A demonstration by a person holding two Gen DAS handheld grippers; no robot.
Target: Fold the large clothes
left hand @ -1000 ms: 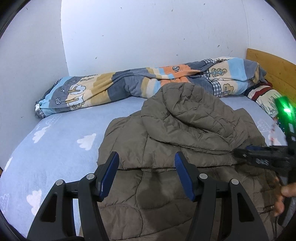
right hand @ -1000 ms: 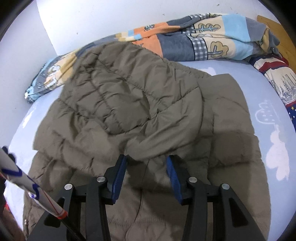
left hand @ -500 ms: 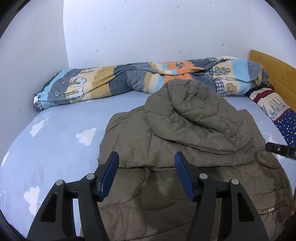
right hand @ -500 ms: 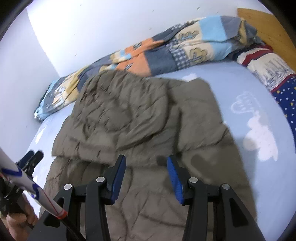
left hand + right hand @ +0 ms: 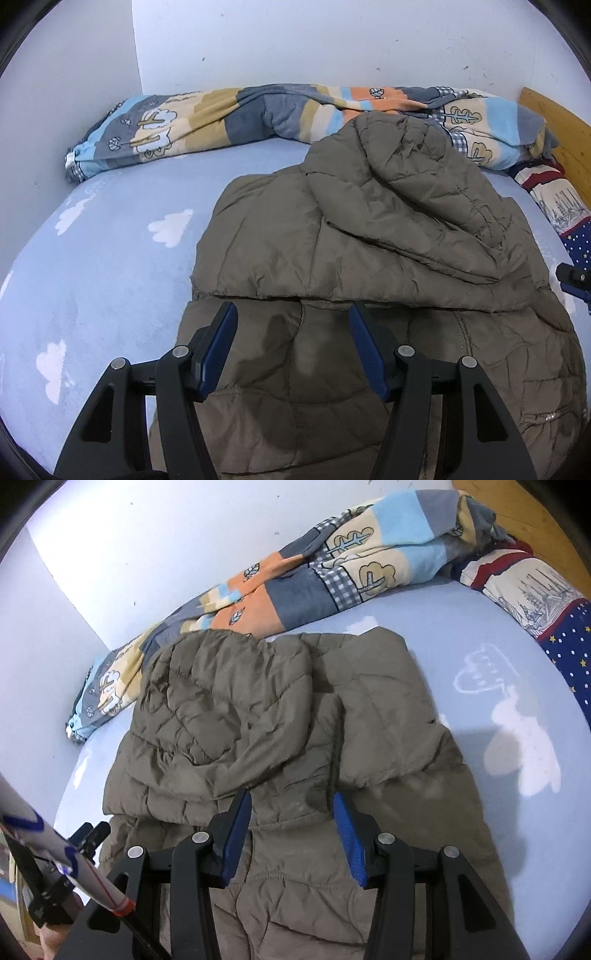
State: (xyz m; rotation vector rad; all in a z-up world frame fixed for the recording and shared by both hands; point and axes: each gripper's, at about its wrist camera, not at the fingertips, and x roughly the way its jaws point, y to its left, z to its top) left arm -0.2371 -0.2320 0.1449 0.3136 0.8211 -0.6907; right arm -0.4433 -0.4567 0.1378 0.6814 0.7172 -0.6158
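Left gripper (image 5: 291,321), right gripper (image 5: 291,808): black frames, blue jaws, silver screws.

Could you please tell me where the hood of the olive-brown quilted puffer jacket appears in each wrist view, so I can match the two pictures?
Left wrist view: the hood lies right of centre, folded down over the jacket's back.
Right wrist view: the hood lies left of centre, above the open fingers.
Shared landmark: the rolled patchwork blanket with tree prints along the white wall.

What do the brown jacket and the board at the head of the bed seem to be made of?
Brown jacket: probably thin synthetic shell over padding; stitched quilting, puffy panels, slight sheen. Board: seems to be light wood, smooth finish; faint grain lines show.
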